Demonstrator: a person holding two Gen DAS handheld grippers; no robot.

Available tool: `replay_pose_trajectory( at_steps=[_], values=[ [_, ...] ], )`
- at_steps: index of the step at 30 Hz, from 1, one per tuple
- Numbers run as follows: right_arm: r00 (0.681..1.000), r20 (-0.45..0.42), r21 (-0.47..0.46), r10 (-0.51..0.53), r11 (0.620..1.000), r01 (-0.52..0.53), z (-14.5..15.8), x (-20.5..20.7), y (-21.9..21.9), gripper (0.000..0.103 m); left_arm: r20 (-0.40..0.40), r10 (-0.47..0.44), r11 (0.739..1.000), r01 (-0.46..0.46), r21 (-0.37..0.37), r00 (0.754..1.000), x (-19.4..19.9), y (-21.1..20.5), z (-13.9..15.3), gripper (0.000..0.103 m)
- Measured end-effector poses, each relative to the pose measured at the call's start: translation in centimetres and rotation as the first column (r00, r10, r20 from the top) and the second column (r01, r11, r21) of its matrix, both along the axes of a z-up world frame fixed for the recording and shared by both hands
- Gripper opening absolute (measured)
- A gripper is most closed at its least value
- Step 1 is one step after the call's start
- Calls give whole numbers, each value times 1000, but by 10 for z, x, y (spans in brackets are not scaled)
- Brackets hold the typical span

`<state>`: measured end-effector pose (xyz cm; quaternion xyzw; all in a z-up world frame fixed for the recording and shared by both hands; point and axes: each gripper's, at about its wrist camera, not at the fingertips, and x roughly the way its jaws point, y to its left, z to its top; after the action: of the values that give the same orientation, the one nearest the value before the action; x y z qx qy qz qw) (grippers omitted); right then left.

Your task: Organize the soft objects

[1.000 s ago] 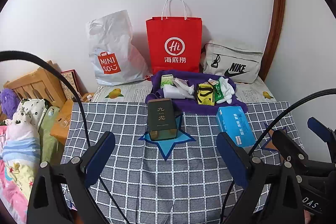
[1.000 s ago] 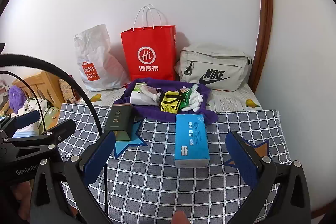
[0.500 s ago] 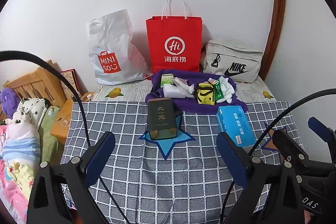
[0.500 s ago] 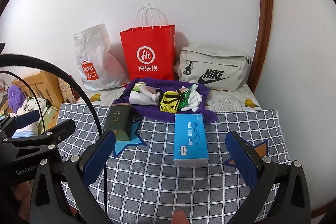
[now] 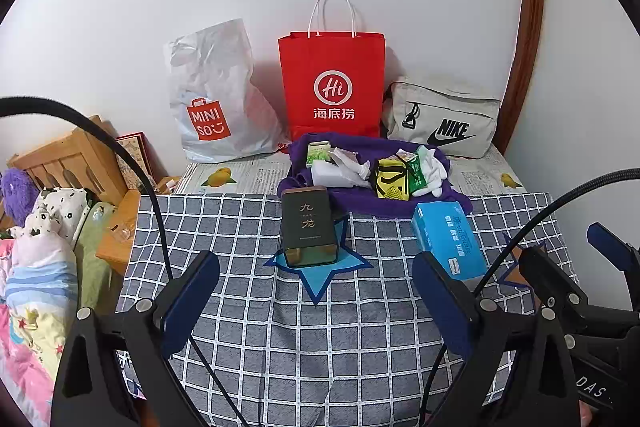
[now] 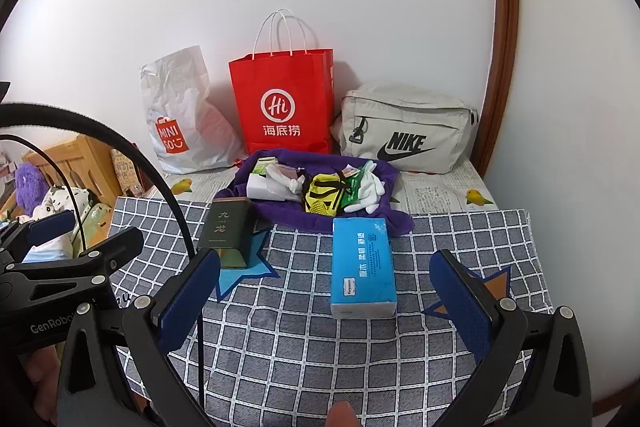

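Left gripper point(image 5: 316, 303): blue-padded jaws spread wide at the lower edge of the left wrist frame, nothing between them. Right gripper point(image 6: 336, 299): jaws likewise wide apart at the bottom of the right wrist frame, nothing held. Both hover above the grey-and-white checked tablecloth point(image 6: 304, 355).

Just beyond the right gripper, centre of frame, lies the blue rectangular soft pack of tissues point(image 6: 362, 263), flat on the cloth, long axis running away from the camera. Left of centre, a dark green rectangular tin point(image 5: 309, 225) stands upright on a blue star patch point(image 5: 320, 273).

Above these, mid-frame, is a crumpled purple cloth point(image 6: 384, 219) carrying the small soft items: white gloves point(image 6: 368, 191), a yellow-and-black mesh pouch point(image 6: 322, 197), a small green packet point(image 6: 352, 183) and a white wrapped bundle point(image 6: 266, 185). They touch and overlap one another.

Upper frame, against the wall: white plastic shopping bag point(image 5: 212, 95), red paper carrier bag point(image 5: 332, 87), beige fabric waist bag point(image 5: 444, 121).

Handling judgement: tissue pack is probably light and compressible, with a slick film wrap; grip across its short width near the middle, with modest squeeze. Gloves and pouch look limp; pinch a bunched fold, expect neighbours to drag along.
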<state>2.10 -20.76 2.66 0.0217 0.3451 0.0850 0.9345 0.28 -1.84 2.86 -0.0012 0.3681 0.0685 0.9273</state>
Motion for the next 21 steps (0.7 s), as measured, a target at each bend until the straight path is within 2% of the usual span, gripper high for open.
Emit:
replay_pose_trajectory(
  at_steps=[21],
  values=[
    [1000, -1, -5, -3, 1000, 3, 1, 0, 2, 103, -5, 0, 1000, 0, 1, 1000, 0, -2, -1, 97]
  ],
)
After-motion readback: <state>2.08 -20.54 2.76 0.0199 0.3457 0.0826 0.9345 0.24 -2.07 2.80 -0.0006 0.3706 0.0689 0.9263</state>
